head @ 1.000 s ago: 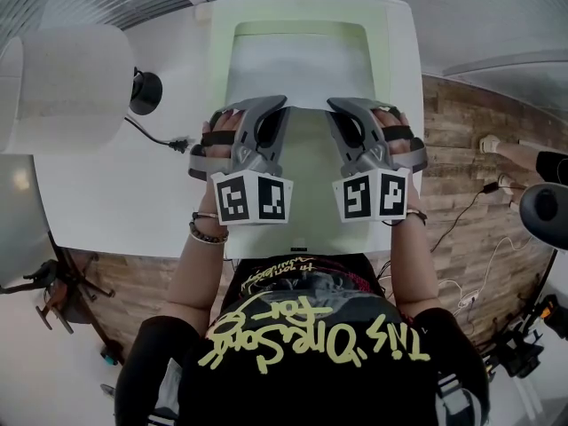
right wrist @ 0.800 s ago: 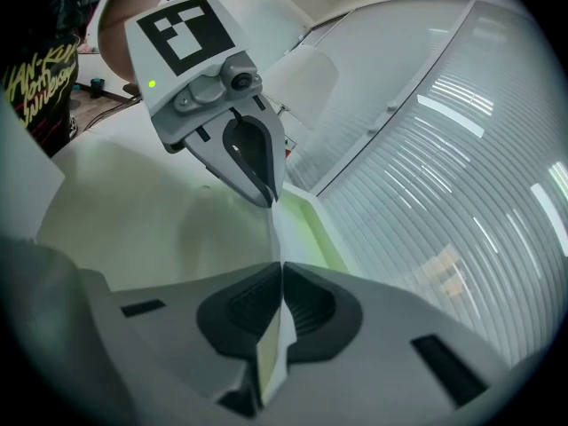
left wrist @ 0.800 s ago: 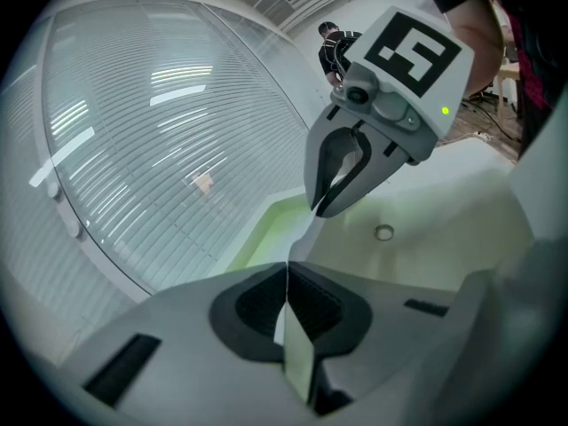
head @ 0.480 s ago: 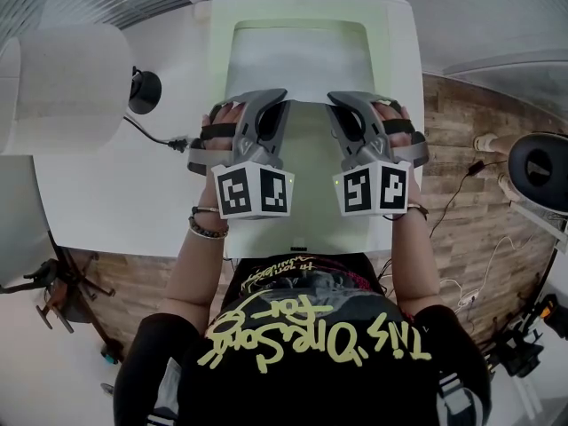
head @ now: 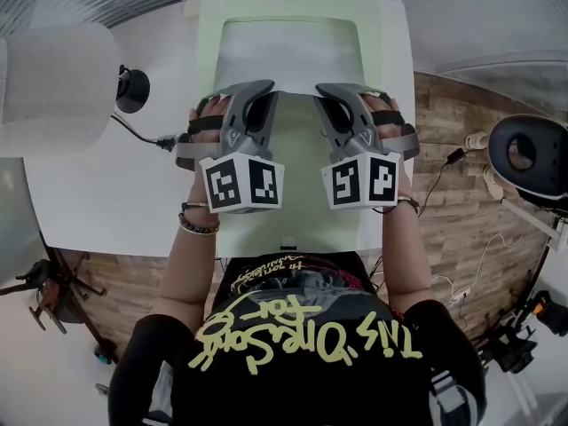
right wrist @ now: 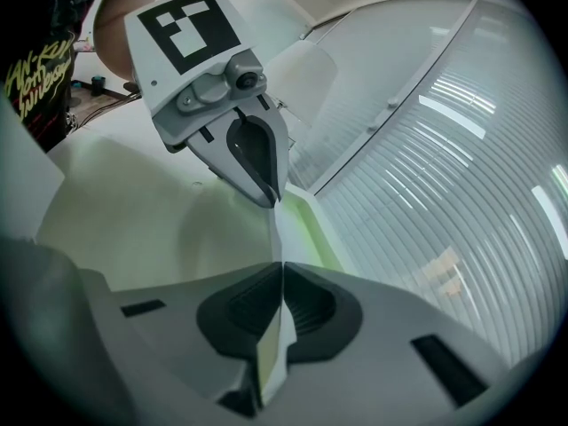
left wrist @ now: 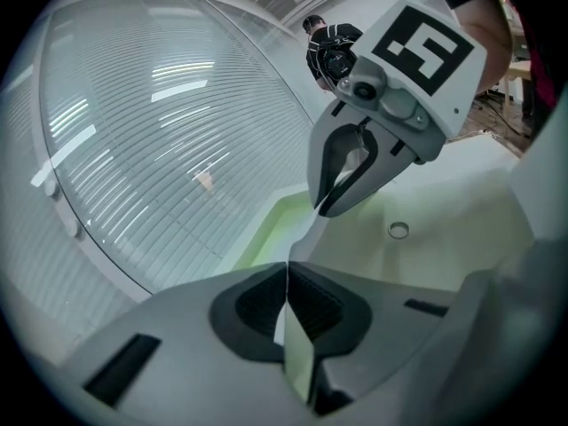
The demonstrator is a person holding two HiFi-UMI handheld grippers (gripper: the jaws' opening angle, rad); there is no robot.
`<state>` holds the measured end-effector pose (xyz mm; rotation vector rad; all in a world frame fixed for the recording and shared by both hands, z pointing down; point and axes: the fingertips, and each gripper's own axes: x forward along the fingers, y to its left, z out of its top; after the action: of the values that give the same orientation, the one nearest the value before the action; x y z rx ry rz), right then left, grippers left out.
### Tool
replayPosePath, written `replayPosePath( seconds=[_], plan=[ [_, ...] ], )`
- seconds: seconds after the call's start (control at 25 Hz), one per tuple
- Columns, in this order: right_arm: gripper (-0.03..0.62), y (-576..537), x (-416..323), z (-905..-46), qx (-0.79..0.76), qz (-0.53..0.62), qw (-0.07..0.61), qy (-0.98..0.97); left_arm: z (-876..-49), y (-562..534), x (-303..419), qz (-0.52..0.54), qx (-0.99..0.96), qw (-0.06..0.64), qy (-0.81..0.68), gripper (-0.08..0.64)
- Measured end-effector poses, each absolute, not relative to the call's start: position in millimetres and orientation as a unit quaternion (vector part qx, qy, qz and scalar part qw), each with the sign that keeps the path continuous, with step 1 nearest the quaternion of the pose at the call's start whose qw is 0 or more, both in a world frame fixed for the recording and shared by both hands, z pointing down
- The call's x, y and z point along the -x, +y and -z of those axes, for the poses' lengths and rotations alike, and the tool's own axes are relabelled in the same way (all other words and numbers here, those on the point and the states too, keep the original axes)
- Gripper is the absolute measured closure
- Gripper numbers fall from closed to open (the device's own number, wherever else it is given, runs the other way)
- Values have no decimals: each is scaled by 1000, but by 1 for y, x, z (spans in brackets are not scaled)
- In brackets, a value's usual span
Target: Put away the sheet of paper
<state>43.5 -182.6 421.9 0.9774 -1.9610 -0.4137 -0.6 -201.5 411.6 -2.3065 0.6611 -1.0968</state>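
A white sheet of paper (head: 293,56) hangs stretched over a pale green tray (head: 293,224) on the white table. My left gripper (head: 264,87) and right gripper (head: 324,89) are each shut on its near edge, side by side. The left gripper view shows the paper (left wrist: 297,362) edge-on, pinched between my left gripper's (left wrist: 286,273) jaws. From there it runs on to the right gripper (left wrist: 328,204). In the right gripper view the paper (right wrist: 273,233) runs the same way from my right gripper (right wrist: 282,269) to the left gripper (right wrist: 271,198).
A big white cylinder (head: 53,87) stands on the table's left, beside a black round base (head: 131,89) with a cable (head: 146,134). To the right is wooden floor with cables and a black round object (head: 528,153). A person (left wrist: 328,51) stands far off.
Both grippers keep their hold on the sheet and stay about where they were. The head view has shifted slightly. The black round object on the floor at the right has moved.
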Motion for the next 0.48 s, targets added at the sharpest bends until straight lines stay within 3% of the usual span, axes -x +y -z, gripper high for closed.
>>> replayPosePath(
  seconds=[0.48],
  plan=[
    [583,-191,-46,-424,-393,169,444,-787,-415,-206,-1,409,843,250,243,552]
  ],
)
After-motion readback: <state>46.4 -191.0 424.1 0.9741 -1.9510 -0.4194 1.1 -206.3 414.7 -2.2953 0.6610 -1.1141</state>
